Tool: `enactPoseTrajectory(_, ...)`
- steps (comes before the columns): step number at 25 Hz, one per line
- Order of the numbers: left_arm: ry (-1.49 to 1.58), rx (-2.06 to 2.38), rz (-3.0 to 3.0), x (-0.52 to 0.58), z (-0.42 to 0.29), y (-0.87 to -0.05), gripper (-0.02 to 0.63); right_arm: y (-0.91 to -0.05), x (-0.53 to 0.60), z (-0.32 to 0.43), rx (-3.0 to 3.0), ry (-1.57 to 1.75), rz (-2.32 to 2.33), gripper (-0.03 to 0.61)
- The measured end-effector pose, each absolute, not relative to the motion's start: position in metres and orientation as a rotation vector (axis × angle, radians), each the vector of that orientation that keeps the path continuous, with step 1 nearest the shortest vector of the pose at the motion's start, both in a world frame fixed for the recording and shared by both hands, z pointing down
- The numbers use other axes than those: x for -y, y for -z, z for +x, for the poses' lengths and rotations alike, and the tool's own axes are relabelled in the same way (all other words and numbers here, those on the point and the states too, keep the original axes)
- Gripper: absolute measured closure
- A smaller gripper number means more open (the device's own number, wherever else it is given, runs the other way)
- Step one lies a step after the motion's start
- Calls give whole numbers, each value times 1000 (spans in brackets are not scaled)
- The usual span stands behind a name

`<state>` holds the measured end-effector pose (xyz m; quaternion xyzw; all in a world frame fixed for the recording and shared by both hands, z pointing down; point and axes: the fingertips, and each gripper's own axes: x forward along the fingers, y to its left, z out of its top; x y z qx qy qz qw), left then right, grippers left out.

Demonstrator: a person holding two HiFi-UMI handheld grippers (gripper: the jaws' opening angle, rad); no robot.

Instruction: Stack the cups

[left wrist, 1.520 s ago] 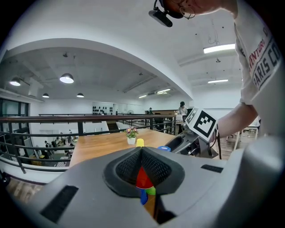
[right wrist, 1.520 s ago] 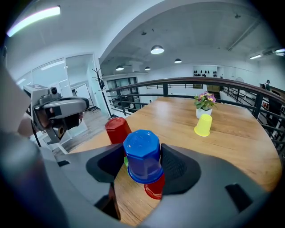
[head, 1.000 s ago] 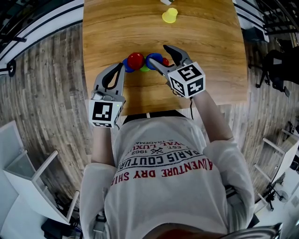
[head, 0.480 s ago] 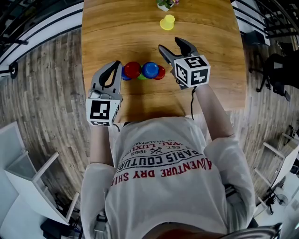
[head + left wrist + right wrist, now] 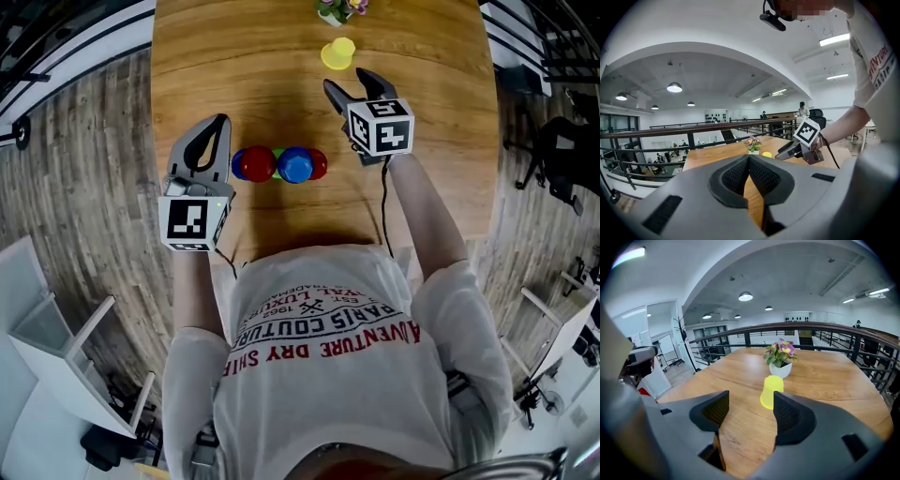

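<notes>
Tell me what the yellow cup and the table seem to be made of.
Yellow cup: likely plastic, smooth with a soft sheen; its colour is bright and even throughout.
Table: wood or a wood-look laminate, satin finish; brown grain streaks run along it, but nothing shows which.

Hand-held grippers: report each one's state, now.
Left hand-held gripper: closed, holding nothing.
Right hand-held gripper: open, holding nothing; the yellow cup stands ahead, beyond its jaws.

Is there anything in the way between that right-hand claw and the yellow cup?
Nothing visible. The right gripper has its jaws open, facing the yellow cup across bare table; the flower pot stands behind the cup, not in the path.
</notes>
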<state>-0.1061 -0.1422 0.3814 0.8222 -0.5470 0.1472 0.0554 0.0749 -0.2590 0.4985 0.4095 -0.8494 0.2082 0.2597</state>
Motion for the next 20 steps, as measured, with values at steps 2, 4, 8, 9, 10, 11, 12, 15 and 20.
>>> enactPoseTrajectory(2, -445, 1654, 2488, 151, -104, -384, 598, -512, 273, 80, 2275, -592, 1125, 288)
enactPoseTrajectory(4, -470, 1644, 2476, 157, -104, -391, 598, -522, 286, 84, 2249, -614, 1143, 288)
enactPoseTrajectory(8, -500, 1639, 2449, 167, -107, -402, 598, -537, 306, 87, 2207, -631, 1175, 288)
enactPoseTrajectory(9, -492, 1643, 2441, 169, -109, -403, 598, -539, 310, 86, 2204, -633, 1175, 288)
enactPoseTrajectory(10, -486, 1648, 2433, 171, -110, -403, 598, -542, 314, 85, 2201, -634, 1173, 288)
enactPoseTrajectory(11, -480, 1651, 2427, 173, -110, -403, 598, -545, 319, 84, 2197, -634, 1171, 288)
enactPoseTrajectory(12, -476, 1652, 2423, 174, -110, -403, 598, -548, 323, 82, 2191, -632, 1170, 288)
enactPoseTrajectory(15, -480, 1638, 2414, 175, -109, -408, 598, -558, 333, 79, 2170, -634, 1169, 288)
enactPoseTrajectory(20, -506, 1646, 2377, 173, -115, -415, 598, -566, 341, 74, 2149, -608, 1174, 299)
